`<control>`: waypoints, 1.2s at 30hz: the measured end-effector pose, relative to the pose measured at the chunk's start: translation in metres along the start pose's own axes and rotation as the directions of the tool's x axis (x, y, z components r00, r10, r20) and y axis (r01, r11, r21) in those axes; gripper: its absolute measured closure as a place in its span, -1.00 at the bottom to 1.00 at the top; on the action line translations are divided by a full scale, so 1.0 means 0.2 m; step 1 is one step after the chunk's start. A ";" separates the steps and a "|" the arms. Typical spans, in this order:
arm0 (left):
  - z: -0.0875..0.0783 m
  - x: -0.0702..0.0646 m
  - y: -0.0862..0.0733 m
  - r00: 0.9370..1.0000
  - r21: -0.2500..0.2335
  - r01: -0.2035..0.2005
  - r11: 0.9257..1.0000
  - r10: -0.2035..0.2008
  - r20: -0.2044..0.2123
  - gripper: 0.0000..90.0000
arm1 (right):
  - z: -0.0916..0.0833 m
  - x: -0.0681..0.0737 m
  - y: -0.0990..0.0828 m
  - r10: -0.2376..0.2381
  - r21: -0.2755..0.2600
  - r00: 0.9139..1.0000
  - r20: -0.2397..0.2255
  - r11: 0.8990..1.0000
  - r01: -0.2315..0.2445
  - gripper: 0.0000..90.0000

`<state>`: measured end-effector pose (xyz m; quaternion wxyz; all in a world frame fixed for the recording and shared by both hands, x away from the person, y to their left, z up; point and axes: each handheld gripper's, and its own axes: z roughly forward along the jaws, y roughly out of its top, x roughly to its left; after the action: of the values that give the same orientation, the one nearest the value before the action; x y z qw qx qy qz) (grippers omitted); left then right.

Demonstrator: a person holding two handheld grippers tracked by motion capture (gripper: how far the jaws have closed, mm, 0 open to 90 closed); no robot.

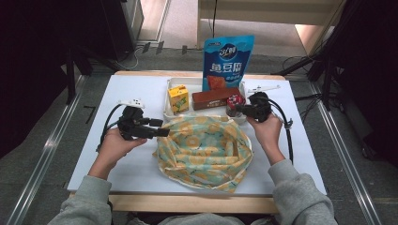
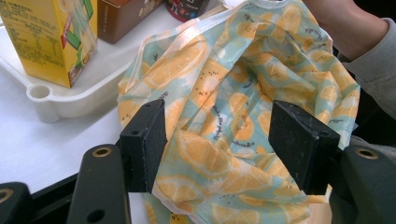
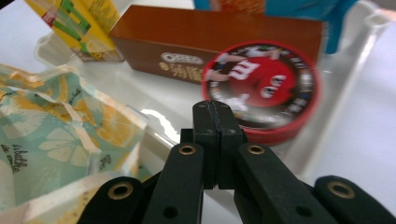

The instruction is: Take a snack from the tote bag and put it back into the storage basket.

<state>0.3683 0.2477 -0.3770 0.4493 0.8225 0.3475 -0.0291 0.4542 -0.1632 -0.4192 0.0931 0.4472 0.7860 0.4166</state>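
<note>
The right tool (image 3: 218, 109), jaws pressed together and empty, points at the round red candy tin (image 3: 264, 88); the left tool (image 2: 224, 135) gapes around the lemon-print cloth bag (image 2: 233, 93).

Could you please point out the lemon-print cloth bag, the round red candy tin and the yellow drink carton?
lemon-print cloth bag (image 1: 206, 150), high view, on its patterned fabric.
round red candy tin (image 3: 264, 88), right gripper view, on its printed lid.
yellow drink carton (image 1: 178, 99), high view, on its front face.
</note>
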 end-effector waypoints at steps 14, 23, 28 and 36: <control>0.00 0.00 0.00 1.000 0.002 -0.001 1.000 0.001 0.001 -0.16 | 0.04 -0.01 0.00 0.026 0.006 0.999 0.028 1.000 -0.026 1.00; -0.01 0.00 0.00 1.000 0.000 0.000 1.000 0.000 0.001 -0.16 | -0.02 -0.03 -0.04 0.021 -0.002 0.998 0.060 1.000 -0.021 1.00; 0.00 0.00 0.00 1.000 -0.002 0.000 1.000 0.000 0.004 -0.16 | 0.00 0.00 0.04 0.005 -0.013 1.000 0.028 1.000 -0.005 1.00; -0.01 0.00 0.00 1.000 -0.003 0.000 1.000 0.000 0.008 -0.16 | 0.15 0.04 0.21 -0.026 0.038 0.998 0.056 0.999 0.024 1.00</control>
<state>0.3683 0.2494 -0.3768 0.4518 0.8218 0.3458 -0.0317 0.4914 -0.1282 -0.4050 0.1122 0.4506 0.7963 0.3877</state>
